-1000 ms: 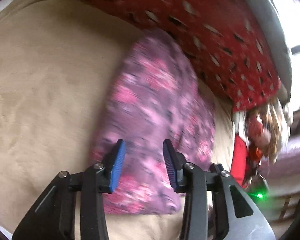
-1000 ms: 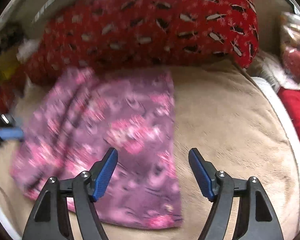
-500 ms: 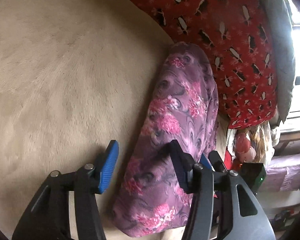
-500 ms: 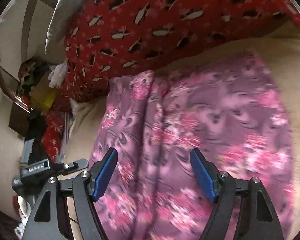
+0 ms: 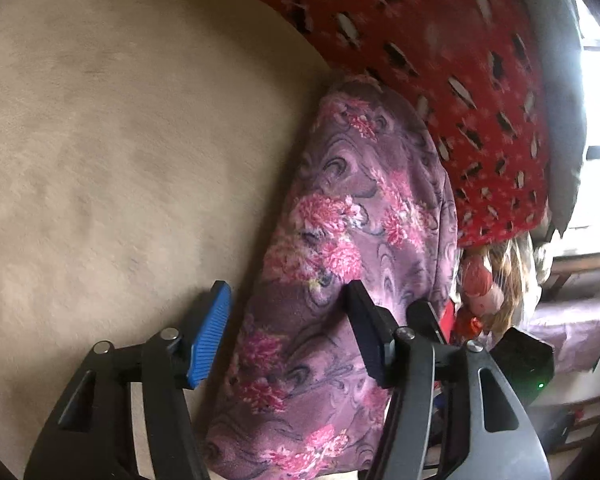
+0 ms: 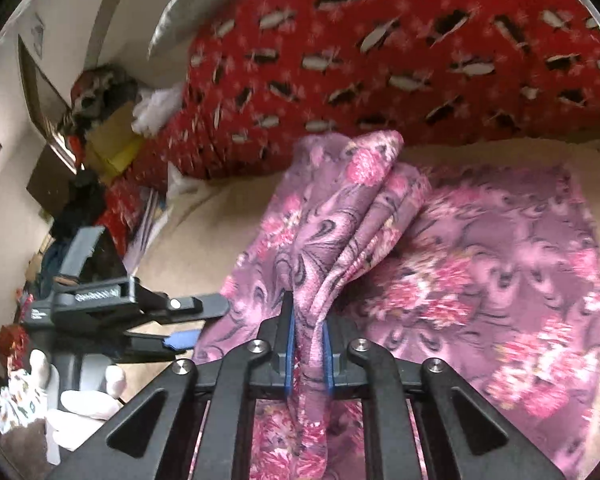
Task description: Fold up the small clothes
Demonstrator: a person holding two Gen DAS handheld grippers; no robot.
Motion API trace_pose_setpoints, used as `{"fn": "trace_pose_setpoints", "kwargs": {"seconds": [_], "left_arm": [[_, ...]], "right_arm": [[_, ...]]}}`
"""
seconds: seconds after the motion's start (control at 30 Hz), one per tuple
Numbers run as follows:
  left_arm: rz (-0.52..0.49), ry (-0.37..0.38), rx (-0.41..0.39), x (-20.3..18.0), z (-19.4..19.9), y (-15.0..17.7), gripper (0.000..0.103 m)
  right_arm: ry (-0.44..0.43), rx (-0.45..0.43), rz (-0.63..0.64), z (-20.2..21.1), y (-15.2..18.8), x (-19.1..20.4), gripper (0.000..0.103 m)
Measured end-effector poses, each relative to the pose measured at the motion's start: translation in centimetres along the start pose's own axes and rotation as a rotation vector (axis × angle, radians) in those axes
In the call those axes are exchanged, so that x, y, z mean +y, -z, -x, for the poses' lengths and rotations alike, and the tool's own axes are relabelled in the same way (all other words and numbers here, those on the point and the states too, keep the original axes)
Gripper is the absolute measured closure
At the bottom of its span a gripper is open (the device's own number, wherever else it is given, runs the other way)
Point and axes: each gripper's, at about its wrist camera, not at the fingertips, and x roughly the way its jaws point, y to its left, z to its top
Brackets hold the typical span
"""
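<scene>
A purple cloth with pink flowers [image 5: 340, 264] lies on a beige blanket [image 5: 120, 140]. My left gripper [image 5: 288, 332] is open, with the cloth's near edge between its fingers; the left finger is over the blanket. It also shows from the side in the right wrist view [image 6: 180, 322], at the cloth's left edge. My right gripper [image 6: 308, 354] is shut on a bunched fold of the cloth [image 6: 340, 240] and holds it raised above the flat part [image 6: 520, 280].
A red patterned pillow [image 6: 380, 68] lies along the far edge of the blanket, touching the cloth's far end. Clutter, a doll [image 5: 480, 280] and boxes [image 6: 108, 140] stand beside the bed. A gloved hand [image 6: 84, 400] holds the left gripper.
My right gripper has shut on the cloth and lifted a fold of it. My left gripper has moved in a little on the cloth's edge and stays open.
</scene>
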Motion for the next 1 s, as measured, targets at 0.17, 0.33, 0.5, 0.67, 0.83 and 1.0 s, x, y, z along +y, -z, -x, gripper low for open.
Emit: {"fn": "trace_pose_setpoints", "kwargs": {"seconds": [0.17, 0.33, 0.5, 0.67, 0.83, 1.0], "left_arm": [[-0.123, -0.079, -0.004, -4.9, -1.2, 1.9, 0.042], [-0.240, -0.170, -0.012, -9.4, -2.1, 3.7, 0.071], [-0.310, -0.236, 0.020, -11.4, -4.7, 5.3, 0.087], [-0.303, -0.245, 0.059, -11.1, -5.9, 5.8, 0.087], [-0.314, -0.152, 0.067, -10.7, -4.2, 5.9, 0.086], [-0.210, -0.058, -0.010, -8.8, -1.9, 3.2, 0.058]], "right_arm": [[0.051, -0.039, 0.020, 3.8, -0.5, -1.7, 0.093], [0.104, -0.070, 0.036, 7.2, -1.0, -3.8, 0.093], [0.149, -0.065, 0.016, 9.2, -1.3, -6.9, 0.093], [0.203, 0.045, -0.077, 6.5, 0.8, -11.1, 0.093], [0.066, -0.019, -0.278, 7.7, 1.0, -14.4, 0.079], [-0.010, -0.127, -0.435, 8.7, -1.5, -16.6, 0.039]]}}
